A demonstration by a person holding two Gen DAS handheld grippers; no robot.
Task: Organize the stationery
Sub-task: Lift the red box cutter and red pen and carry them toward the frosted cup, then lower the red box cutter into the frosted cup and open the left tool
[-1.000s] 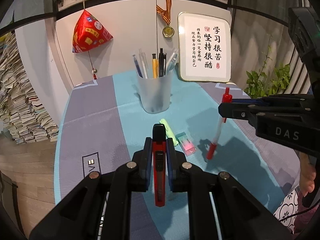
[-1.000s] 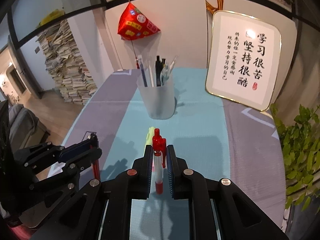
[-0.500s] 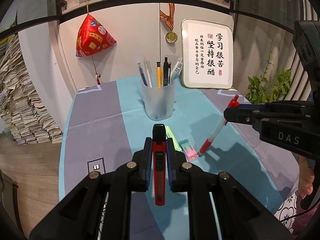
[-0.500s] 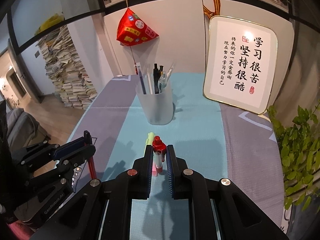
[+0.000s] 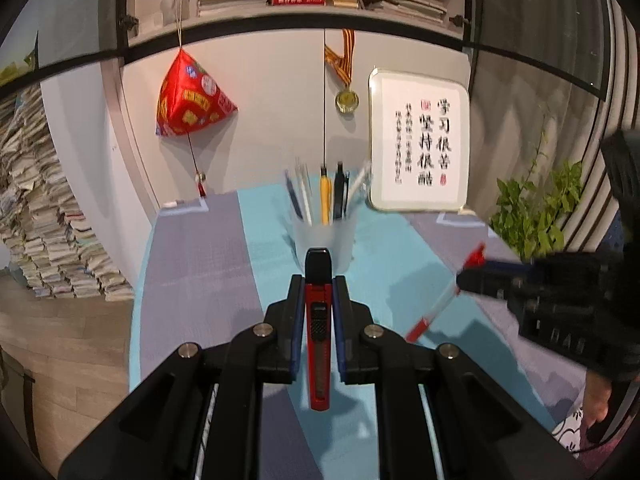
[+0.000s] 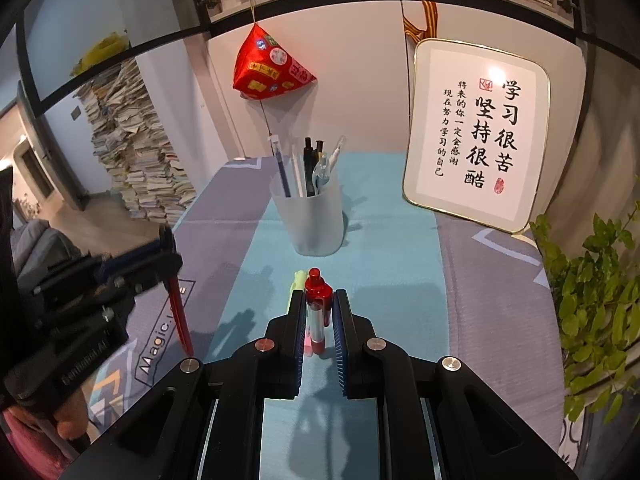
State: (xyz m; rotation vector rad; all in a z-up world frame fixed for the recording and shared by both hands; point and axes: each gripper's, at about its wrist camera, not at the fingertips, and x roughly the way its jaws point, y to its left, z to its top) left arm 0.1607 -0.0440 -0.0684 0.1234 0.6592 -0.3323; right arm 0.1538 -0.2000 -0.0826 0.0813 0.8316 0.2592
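While left claw [image 5: 318, 300] clamps cutter [image 5: 318, 336], right claw [image 6: 319, 312] pinches pen [image 6: 316, 316].

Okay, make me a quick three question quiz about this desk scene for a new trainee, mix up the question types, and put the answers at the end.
1. True or false: the left gripper is clamped on a red utility knife.
2. Multiple choice: what does the right gripper hold? A) a yellow pencil B) a red pen C) an eraser
3. Fill in the blank: the pens already sorted stand in a frosted ____ on the teal strip of the tablecloth.

Key: 1 true; 2 B; 3 cup
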